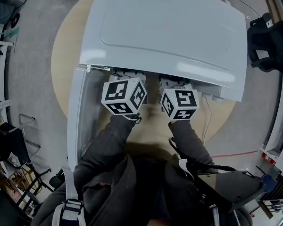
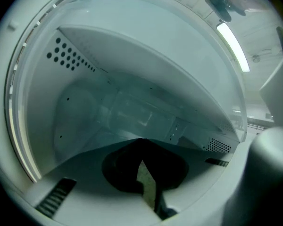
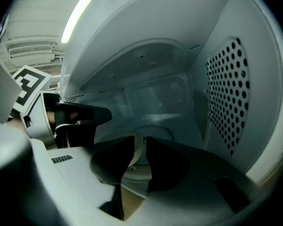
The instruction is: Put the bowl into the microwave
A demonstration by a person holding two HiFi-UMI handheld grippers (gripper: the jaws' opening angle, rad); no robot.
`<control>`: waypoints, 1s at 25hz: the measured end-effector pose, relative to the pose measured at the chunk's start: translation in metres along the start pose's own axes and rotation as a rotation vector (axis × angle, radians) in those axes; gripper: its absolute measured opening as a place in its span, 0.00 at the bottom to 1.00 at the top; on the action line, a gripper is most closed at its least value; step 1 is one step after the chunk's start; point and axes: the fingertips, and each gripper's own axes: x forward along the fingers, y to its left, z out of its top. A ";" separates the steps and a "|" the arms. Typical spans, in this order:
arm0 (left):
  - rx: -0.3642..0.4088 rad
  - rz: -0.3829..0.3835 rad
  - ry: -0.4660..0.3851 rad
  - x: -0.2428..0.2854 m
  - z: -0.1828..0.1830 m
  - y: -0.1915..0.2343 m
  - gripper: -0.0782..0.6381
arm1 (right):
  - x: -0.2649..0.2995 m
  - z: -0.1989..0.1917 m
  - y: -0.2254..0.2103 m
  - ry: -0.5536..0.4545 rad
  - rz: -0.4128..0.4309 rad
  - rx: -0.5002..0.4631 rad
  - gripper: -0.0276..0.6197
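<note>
Nearest in the head view, the person's 2 grey sleeves (image 1: 108,140) run forward to the marker cubes of the left tongs (image 2: 141,144) and right tongs (image 3: 140,140). Both cubes sit side by side at the mouth of the white microwave (image 1: 165,27). The microwave stands on a round wooden surface (image 1: 66,46), and its door (image 1: 78,112) is swung open on the left.

In the left gripper view the dark jaws meet at their tips, and no object can be made out between them.

In the right gripper view the jaws are clamped on the pale rim of the bowl (image 3: 131,174). The bowl hangs just below the jaws, low inside the cavity, though whether it touches the floor cannot be told. From the head view the microwave's top hides it.

The left tongs' body shows at that view's left, close beside the bowl. Beyond are the perforated right wall (image 3: 226,93) and the plain back wall.
</note>
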 end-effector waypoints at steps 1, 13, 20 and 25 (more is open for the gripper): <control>0.005 0.000 -0.001 0.000 0.001 0.000 0.12 | -0.001 -0.001 0.000 0.003 0.000 0.003 0.15; 0.020 0.065 -0.026 -0.023 0.004 0.010 0.12 | -0.028 0.006 0.004 -0.030 -0.013 -0.006 0.20; 0.040 0.082 -0.038 -0.054 0.002 0.003 0.12 | -0.052 -0.001 0.019 -0.034 0.012 0.006 0.20; 0.058 0.068 -0.010 -0.087 -0.015 -0.006 0.12 | -0.053 -0.021 0.033 0.001 0.061 0.113 0.21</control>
